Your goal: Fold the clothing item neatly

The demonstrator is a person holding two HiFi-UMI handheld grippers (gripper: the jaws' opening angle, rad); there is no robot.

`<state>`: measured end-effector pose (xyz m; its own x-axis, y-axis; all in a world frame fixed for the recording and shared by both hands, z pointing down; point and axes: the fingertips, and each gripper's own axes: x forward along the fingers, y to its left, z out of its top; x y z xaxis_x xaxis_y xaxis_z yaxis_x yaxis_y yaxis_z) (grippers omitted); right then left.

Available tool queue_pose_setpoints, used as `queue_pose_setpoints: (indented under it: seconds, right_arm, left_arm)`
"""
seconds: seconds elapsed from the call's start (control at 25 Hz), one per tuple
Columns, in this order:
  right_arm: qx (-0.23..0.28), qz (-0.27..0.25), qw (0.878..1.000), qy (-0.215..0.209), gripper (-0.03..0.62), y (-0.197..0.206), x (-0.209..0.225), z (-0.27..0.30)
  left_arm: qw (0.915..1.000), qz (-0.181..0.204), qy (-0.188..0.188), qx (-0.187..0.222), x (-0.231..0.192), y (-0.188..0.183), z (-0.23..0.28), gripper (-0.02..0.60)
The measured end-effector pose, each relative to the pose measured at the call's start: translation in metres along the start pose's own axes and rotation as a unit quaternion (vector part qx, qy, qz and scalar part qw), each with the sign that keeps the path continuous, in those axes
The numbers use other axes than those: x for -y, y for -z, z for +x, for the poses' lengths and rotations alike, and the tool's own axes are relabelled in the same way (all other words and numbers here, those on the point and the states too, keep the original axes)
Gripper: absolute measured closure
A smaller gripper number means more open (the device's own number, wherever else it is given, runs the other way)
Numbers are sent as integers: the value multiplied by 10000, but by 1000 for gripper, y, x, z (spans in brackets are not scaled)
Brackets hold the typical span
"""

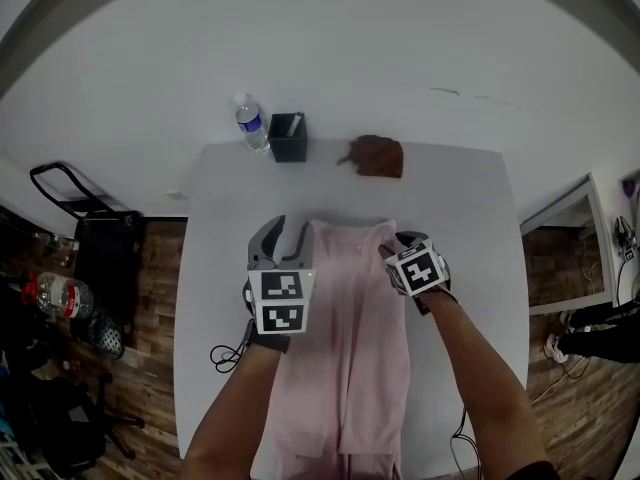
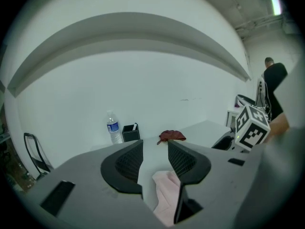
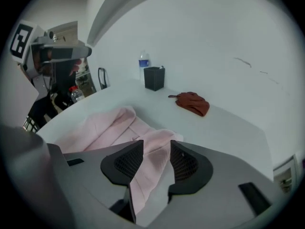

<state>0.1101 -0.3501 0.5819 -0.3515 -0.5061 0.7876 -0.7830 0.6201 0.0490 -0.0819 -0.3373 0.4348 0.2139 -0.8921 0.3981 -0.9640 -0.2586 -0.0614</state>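
Garment: the pink garment (image 1: 350, 348) lies flat down the middle of the table (image 1: 470, 228). It forms a long narrow strip from the near edge to about the centre, with its long sides turned in over each other.
Why so: I'd say the lengthwise folds are done. The crosswise fold, end to end, looks to be what is left.
Left tool: the left gripper (image 2: 155, 144) sits at the strip's far left corner. Its jaws are spread, and a tip of pink cloth lies low in the gap with no pad pressing it.
Right tool: the right gripper (image 3: 157, 144) sits at the far right corner, jaws likewise spread. A fold of the cloth runs between them, loose on the table.
Why there: one tool at each far corner would suit lifting that end evenly.
Holder: a black pen holder (image 1: 288, 136) stands near the far left corner of the table, with something slim and pale standing in it.
Bottle: a capped water bottle (image 1: 252, 125) stands just beside the holder. I cannot tell how full it is.
Clutter: a crumpled brown cloth (image 1: 378, 155) lies by the far edge, well apart from the garment and out of the fold's way.
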Motion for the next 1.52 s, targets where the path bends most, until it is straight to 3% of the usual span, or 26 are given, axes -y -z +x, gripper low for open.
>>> queue_pose_setpoints:
  seconds: [0.12, 0.28, 0.44, 0.68, 0.8, 0.96, 1.28, 1.4, 1.52]
  right_arm:
    - [726, 435, 9963, -169, 428, -15, -11, -40]
    - [1706, 945, 9791, -583, 532, -35, -40, -127]
    - [2161, 901, 9686, -836, 543, -27, -87, -196]
    - [2148, 472, 9709, -950, 539, 7, -166, -248]
    - [2002, 217, 9741, -1028, 471, 23, -203, -263]
    - [1928, 99, 9736, -1217, 451, 55, -245, -286]
    - [1665, -226, 9765, -1347, 445, 145, -302, -327]
    - [1591, -508, 9775, -1288, 445, 185, -316, -343]
    - [1448, -861, 9782, -1213, 444, 236, -335, -355]
  left_arm:
    - [9999, -4, 101, 98, -1, -1, -28, 459]
    - [9986, 148, 340, 380, 2, -13, -79, 510]
    - [9940, 466, 762, 631, 18, -13, -140, 514]
    - [9866, 836, 1251, 631, 50, 18, -219, 514]
    - [9818, 973, 1480, 686, 68, 32, -251, 514]
    - [9749, 1136, 1758, 753, 101, 53, -292, 515]
    - [9674, 1398, 2030, 582, 151, 117, -376, 515]
    - [9630, 1726, 2007, 507, 168, 148, -406, 515]
    - [9532, 2189, 2066, 266, 187, 193, -435, 514]
